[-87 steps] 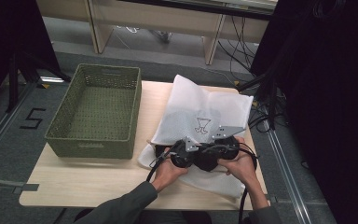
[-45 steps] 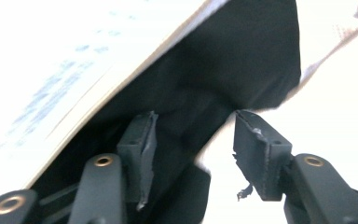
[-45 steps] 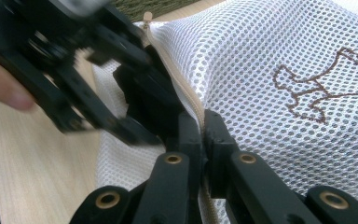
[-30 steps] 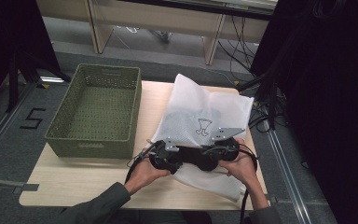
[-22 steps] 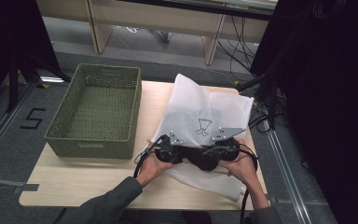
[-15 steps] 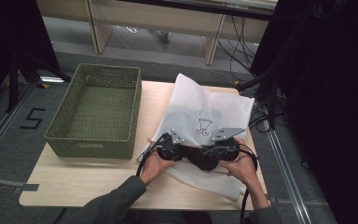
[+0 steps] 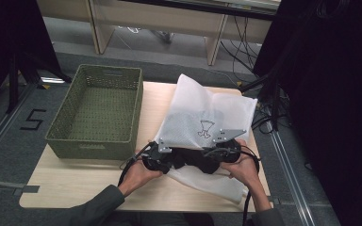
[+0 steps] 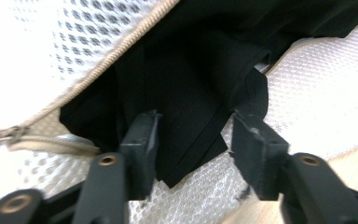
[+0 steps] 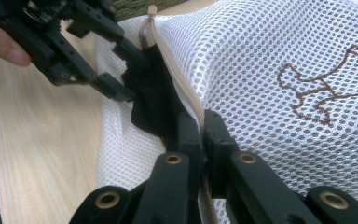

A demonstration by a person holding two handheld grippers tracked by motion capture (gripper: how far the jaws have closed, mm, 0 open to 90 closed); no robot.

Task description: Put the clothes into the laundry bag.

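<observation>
— On the right half of the wooden table [image 7: 75, 181], what is lying there?

— A white mesh laundry bag [image 7: 202, 113] is lying with its opening toward the person, and a black garment [image 7: 188, 157] is sticking out of the mouth, part inside and part resting on the bag's lower layer. A green woven basket [image 7: 99, 110] is sitting well apart on the table's left half.

— How are the hands sitting?

— Both forearms are coming in from the near edge and angling inward, so the two tools are meeting at the bag's mouth. The left hand [image 7: 136, 175] is wrapping around its tool from below, with a dark sleeve [image 7: 92, 212] behind it; the right hand [image 7: 245, 167] is gripping from the right side, knuckles toward the table's right edge.

— What is the left gripper [image 8: 193, 140] doing?

— Its jaws are standing spread, one on each side of a hanging fold of the black garment [image 8: 186, 93]. Whether the pads are touching the cloth, I cannot tell.

— And the right gripper [image 9: 200, 126]?

— Its jaws are pressing together on the beige zipper edge [image 9: 186, 88] of the bag's upper layer, holding that flap of mesh [image 9: 270, 60] raised above the garment [image 9: 151, 100]. In that view the left gripper [image 9: 121, 70] is sitting farther off, jaws apart at the dark cloth, with a fingertip [image 9: 4, 46] of the left hand beside it.
</observation>
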